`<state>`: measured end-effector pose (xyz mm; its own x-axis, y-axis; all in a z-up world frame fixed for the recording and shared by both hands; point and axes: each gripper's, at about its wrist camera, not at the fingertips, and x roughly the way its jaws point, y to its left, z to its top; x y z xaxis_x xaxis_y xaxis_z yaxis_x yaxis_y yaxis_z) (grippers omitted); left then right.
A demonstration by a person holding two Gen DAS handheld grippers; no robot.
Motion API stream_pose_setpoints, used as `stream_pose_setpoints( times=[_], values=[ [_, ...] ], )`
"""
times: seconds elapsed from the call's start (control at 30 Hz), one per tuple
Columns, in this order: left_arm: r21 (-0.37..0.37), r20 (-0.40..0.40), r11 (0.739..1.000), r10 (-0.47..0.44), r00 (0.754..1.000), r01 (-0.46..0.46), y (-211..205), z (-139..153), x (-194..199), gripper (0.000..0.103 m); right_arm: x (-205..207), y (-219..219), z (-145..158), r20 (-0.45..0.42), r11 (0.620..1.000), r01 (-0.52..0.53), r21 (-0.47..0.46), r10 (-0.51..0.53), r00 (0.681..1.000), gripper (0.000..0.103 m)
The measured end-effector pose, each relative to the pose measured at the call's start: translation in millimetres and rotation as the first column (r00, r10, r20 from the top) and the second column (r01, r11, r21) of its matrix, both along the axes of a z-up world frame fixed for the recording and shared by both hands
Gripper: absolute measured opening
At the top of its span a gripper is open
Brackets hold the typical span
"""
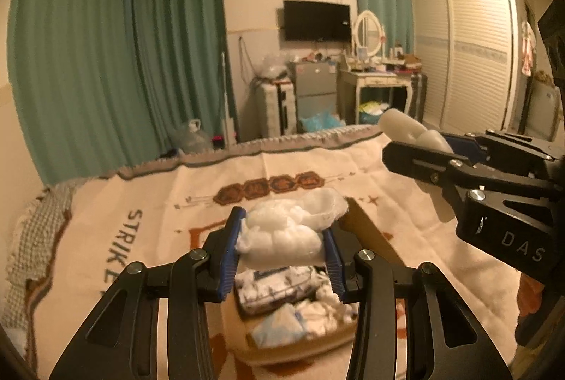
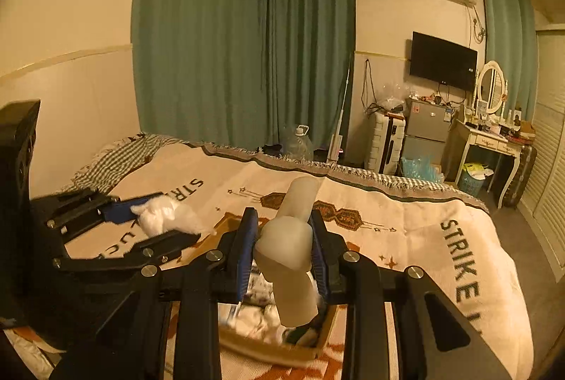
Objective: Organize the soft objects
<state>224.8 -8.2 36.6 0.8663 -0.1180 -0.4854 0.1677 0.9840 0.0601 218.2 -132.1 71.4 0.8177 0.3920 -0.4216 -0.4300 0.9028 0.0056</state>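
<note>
My left gripper (image 1: 282, 249) is shut on a white crinkly plastic bag of soft filling (image 1: 282, 231) and holds it above an open cardboard box (image 1: 367, 235) on the bed. The box holds several soft packs, one patterned (image 1: 275, 288). My right gripper (image 2: 282, 245) is shut on a pale foam piece (image 2: 291, 249) and holds it above the same box (image 2: 317, 337). In the left wrist view the right gripper (image 1: 420, 147) is at the right with the foam (image 1: 402, 125). In the right wrist view the left gripper (image 2: 159, 217) is at the left with the bag (image 2: 166, 214).
The bed is covered by a cream blanket (image 1: 148, 203) with dark lettering. Beyond it are green curtains (image 1: 123, 44), a water jug (image 1: 192, 132), a small fridge (image 1: 316, 90), a dressing table (image 1: 374, 79) and a white wardrobe (image 1: 466, 44).
</note>
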Motion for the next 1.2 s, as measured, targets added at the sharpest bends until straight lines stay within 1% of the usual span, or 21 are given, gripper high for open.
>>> stream_pose_setpoints(
  times=[0.1,0.33,0.47,0.53,0.63,0.67,0.7,0.73,0.77,0.8,0.83,0.87,0.93,1.03,1.13,1.2],
  values=[
    [-0.019,-0.011,1.000,-0.013,1.000,0.013,4.0,-11.2,24.3,0.041,30.6,4.1,-9.8,-0.028,1.000,-0.006,0.001,0.006,1.000,0.029],
    [0.010,-0.071,1.000,-0.001,0.997,0.002,6.6,-41.0,64.3,0.041,97.2,16.3,-50.4,-0.123,0.999,-0.006,-0.036,0.002,0.992,0.029],
    [0.003,-0.134,1.000,0.004,0.991,-0.004,9.3,-63.0,79.9,0.042,121.2,19.0,-77.1,-0.173,0.998,-0.001,-0.063,-0.010,0.985,0.028],
    [-0.003,-0.159,1.000,0.006,0.987,-0.006,9.2,-72.5,84.1,0.044,126.5,17.2,-87.4,-0.187,0.997,0.007,-0.070,-0.020,0.982,0.028],
    [0.020,-0.187,1.000,0.009,0.982,-0.005,3.8,-83.3,85.0,0.045,134.8,12.8,-101.3,-0.221,0.998,0.013,-0.066,-0.027,0.975,0.030],
    [0.030,-0.197,1.000,0.011,0.980,-0.005,2.1,-85.4,85.2,0.047,137.8,11.7,-104.8,-0.231,0.998,0.015,-0.066,-0.030,0.973,0.030],
    [0.047,-0.208,0.999,0.014,0.978,-0.004,-0.5,-86.7,85.4,0.052,140.4,12.0,-108.8,-0.245,0.998,0.016,-0.066,-0.032,0.969,0.031],
    [0.065,-0.204,0.998,0.026,0.979,-0.013,-1.7,-86.7,85.1,0.055,142.7,10.4,-112.1,-0.257,0.998,0.022,-0.061,-0.037,0.966,0.032],
    [0.077,-0.195,0.997,0.036,0.980,-0.022,-3.0,-85.6,83.4,0.064,143.4,9.0,-113.3,-0.262,0.998,0.030,-0.059,-0.045,0.964,0.039],
    [0.090,-0.177,0.995,0.051,0.983,-0.035,-4.3,-82.7,80.2,0.076,143.7,7.8,-114.0,-0.265,0.997,0.039,-0.060,-0.054,0.963,0.057],
    [0.094,-0.157,0.994,0.062,0.986,-0.048,-4.1,-79.8,77.5,0.081,143.2,5.7,-113.8,-0.265,0.997,0.054,-0.062,-0.069,0.962,0.065],
    [0.093,-0.136,0.994,0.070,0.988,-0.058,-4.2,-75.7,73.2,0.083,142.8,5.0,-111.6,-0.260,0.996,0.067,-0.059,-0.080,0.962,0.070],
    [0.093,-0.128,0.994,0.070,0.989,-0.059,-3.0,-67.7,67.7,0.083,137.5,1.1,-104.2,-0.245,0.995,0.089,-0.054,-0.100,0.964,0.070],
    [0.098,-0.101,0.993,0.076,0.992,-0.066,-2.3,-49.0,53.7,0.083,121.6,-6.9,-80.3,-0.208,0.992,0.114,-0.050,-0.122,0.971,0.070],
    [0.099,-0.040,0.992,0.079,0.996,-0.075,-3.1,-15.9,28.7,0.083,99.8,-14.7,-48.8,-0.167,0.990,0.134,-0.034,-0.138,0.976,0.070],
    [0.090,0.019,0.993,0.077,0.997,-0.079,-3.8,14.5,6.5,0.083,80.0,-20.0,-21.1,-0.133,0.990,0.137,-0.023,-0.139,0.981,0.070]
  ],
)
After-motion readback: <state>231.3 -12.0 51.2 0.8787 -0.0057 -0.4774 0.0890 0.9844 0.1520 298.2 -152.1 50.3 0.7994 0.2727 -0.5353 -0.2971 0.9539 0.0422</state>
